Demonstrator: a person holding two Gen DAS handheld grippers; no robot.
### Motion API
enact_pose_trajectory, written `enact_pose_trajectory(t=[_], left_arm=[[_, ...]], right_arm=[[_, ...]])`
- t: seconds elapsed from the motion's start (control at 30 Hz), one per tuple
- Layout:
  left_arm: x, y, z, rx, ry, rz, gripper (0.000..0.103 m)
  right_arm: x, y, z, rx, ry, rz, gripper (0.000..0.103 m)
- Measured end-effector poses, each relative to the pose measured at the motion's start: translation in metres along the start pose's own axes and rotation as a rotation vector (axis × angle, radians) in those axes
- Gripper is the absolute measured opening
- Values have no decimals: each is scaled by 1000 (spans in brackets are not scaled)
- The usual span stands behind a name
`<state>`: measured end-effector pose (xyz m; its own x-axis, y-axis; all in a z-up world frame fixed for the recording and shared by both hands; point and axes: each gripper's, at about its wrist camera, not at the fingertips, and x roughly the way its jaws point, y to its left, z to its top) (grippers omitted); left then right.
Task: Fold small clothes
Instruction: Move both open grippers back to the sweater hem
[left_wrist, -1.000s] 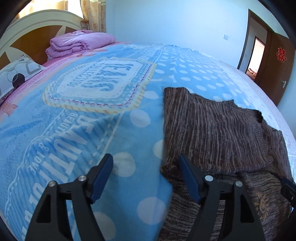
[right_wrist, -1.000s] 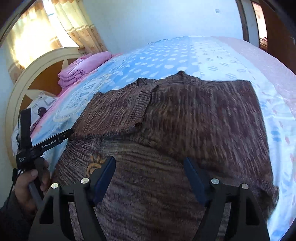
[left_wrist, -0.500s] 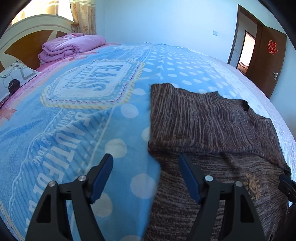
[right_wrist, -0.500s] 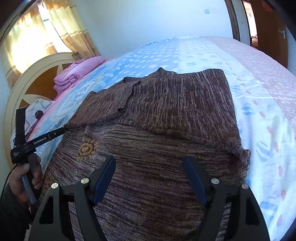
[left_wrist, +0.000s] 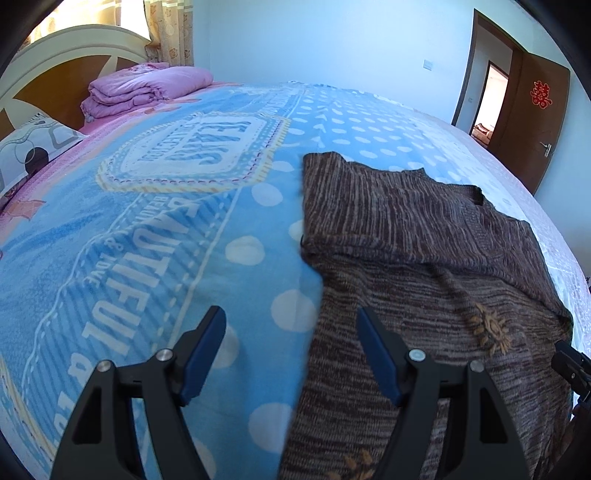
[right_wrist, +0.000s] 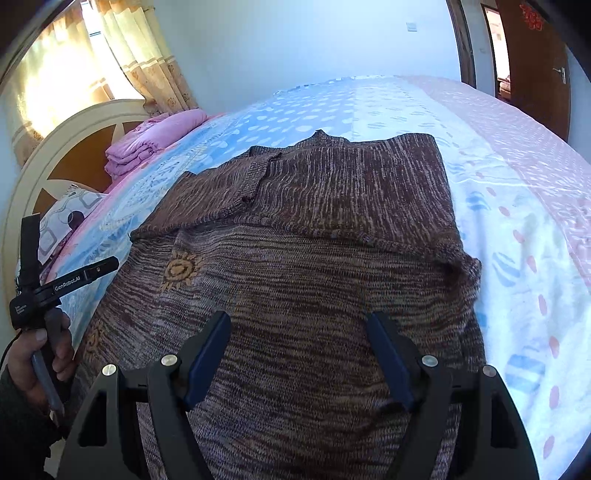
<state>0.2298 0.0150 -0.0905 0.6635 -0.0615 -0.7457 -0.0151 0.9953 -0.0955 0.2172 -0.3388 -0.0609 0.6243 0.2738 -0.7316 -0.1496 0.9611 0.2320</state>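
A brown knitted sweater (left_wrist: 424, 266) (right_wrist: 303, 266) with small orange sun motifs lies flat on the bed, its sleeves folded inward across the upper part. My left gripper (left_wrist: 291, 332) hovers open above the sweater's left edge, one finger over the blue bedspread (left_wrist: 147, 229), the other over the knit. My right gripper (right_wrist: 299, 339) is open above the sweater's lower body, nothing between its fingers. In the right wrist view, a hand (right_wrist: 40, 354) holds the left gripper (right_wrist: 96, 267) at the far left.
A folded pink quilt (left_wrist: 147, 88) and a patterned pillow (left_wrist: 29, 147) lie by the headboard (left_wrist: 66, 48) at the far left. A brown door (left_wrist: 532, 122) stands open at the right. The bedspread (right_wrist: 517, 229) runs pale and pink to the sweater's right.
Both grippers have drawn back toward the sweater's hem, so more of its lower body and sun motifs show. Their jaws stay equally wide.
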Motion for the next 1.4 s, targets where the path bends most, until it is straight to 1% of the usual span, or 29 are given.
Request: enact_pose_trajectory(t=[0.13,0.27,0.53,0.8,0.9,1.03,1.23,1.4], left_arm=[[-15,1,-6,21,-11,11,76],[-27,0,-16,41,-4,2,76],[-43,-9,-48,114,20,-21,76],[-55,-12,-77,169,52,-24,76],[-60,-10,-86,182,51,-24,76],[-69,-8,-99,205,49,-29,76],[-84,1,-119,230,52,-25,77],[-92,5,-128,231,69,-25,77]], right_arm=[[-10,0,-9,7,0,3,77],[-22,0,-18,-1,4,1,77],[-38,2,-37,-16,30,-4,77],[-47,5,-57,-60,61,-23,77],[-50,8,-64,-76,69,-34,77],[-56,15,-77,-115,83,-52,83],[-67,23,-98,-161,101,-76,84],[-81,22,-111,-158,110,-74,84]])
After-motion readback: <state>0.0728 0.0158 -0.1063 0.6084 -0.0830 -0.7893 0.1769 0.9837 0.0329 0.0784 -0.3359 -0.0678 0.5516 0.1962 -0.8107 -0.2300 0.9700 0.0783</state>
